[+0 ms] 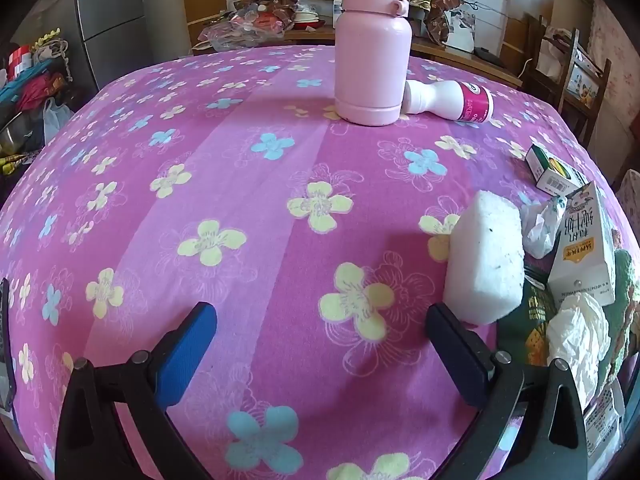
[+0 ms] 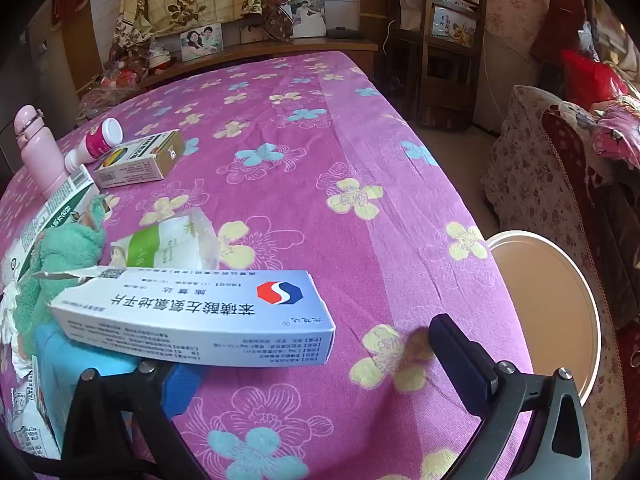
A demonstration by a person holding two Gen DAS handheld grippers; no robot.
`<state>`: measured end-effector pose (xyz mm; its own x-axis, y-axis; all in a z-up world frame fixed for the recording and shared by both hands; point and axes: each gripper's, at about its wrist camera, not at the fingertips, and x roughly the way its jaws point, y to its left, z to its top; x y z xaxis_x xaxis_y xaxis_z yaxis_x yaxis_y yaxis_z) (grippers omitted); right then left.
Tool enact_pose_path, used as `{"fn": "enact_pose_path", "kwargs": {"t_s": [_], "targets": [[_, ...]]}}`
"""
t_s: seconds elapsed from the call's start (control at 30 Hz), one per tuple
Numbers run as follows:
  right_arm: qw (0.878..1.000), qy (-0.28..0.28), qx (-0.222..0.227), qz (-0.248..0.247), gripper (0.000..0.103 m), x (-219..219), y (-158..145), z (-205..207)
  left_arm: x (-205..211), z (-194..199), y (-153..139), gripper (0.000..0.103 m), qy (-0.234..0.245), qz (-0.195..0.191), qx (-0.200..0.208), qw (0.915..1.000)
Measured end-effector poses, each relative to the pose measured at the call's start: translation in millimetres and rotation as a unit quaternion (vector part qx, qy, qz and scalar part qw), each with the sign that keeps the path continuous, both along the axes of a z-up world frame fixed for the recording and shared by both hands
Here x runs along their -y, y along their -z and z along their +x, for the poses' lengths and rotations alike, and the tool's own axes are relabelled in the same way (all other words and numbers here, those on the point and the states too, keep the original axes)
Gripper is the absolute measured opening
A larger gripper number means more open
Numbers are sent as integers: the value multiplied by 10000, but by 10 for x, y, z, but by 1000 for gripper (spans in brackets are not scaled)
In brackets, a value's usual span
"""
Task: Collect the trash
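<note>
Setting: flowered pink tablecloth [image 1: 248, 208] strewn with litter, both grippers poised above it, angled steeply down toward the cloth
Left gripper [image 1: 320, 344]: jaws spread to their widest, nothing between them; bare cloth lies under the gap, and its right finger sits just beside a white foam block [image 1: 486, 258]
Right gripper [image 2: 316, 364]: jaws likewise wide apart and holding nothing; the left finger is partly hidden beneath a blue-and-white medicine box [image 2: 200, 312], though whether pad and box touch cannot be told
Trash near the left gripper: foam block, crumpled white paper [image 1: 578, 328], an upright milk carton [image 1: 586, 248] and a small green-and-white box [image 1: 554, 174], all bunched at the table's right edge
Trash near the right gripper: medicine box with a torn flap, a tissue packet [image 2: 168, 242], a green cloth [image 2: 60, 252], a longer carton [image 2: 138, 160] lying flat
Far side: tall pink flask [image 1: 374, 48] standing, small white bottle with pink label [image 1: 448, 100] lying on its side just behind it
Likely bin: round tan container [image 2: 548, 308] below the table's right edge
Handling, medicine box: probably empty, light and easily crushed; best pinched across its narrow faces near the middle, gently
Handling, foam block: featherweight, soft, crumbly; a broad grip across its flat sides should serve
Handling, paper wads: weightless, compressible; any pinch holds
Risk: the small bottle may roll if nudged
</note>
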<state>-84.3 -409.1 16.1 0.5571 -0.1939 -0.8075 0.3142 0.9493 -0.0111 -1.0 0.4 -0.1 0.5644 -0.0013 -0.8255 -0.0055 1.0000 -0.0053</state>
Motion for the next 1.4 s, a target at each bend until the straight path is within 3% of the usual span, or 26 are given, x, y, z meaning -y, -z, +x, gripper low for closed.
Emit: {"fn": "enact_pose_path", "kwargs": {"t_s": [0.13,0.4,0.7,1.03,1.4], "targets": [[10000,1,1,6,103,2,9,-5,-1,-65,-39,103,-3,-94,-106,9999],[9987,-348,-331,195,103,-28,-72,-170,227,-671,-473,103,232,-45,510,9984],[9966,-159,697,414,103,-290,-769,-960,509,-1193,-991,103,446,-220,1133,9923],[9782,-438,2031,-48,103,-893,-1544,-1513,819,-1750,-1504,103,699,-258,1887,9792],[9719,-504,2284,-267,103,-1043,-1724,-1599,915,-1966,-1682,103,779,-231,2253,9709]]}}
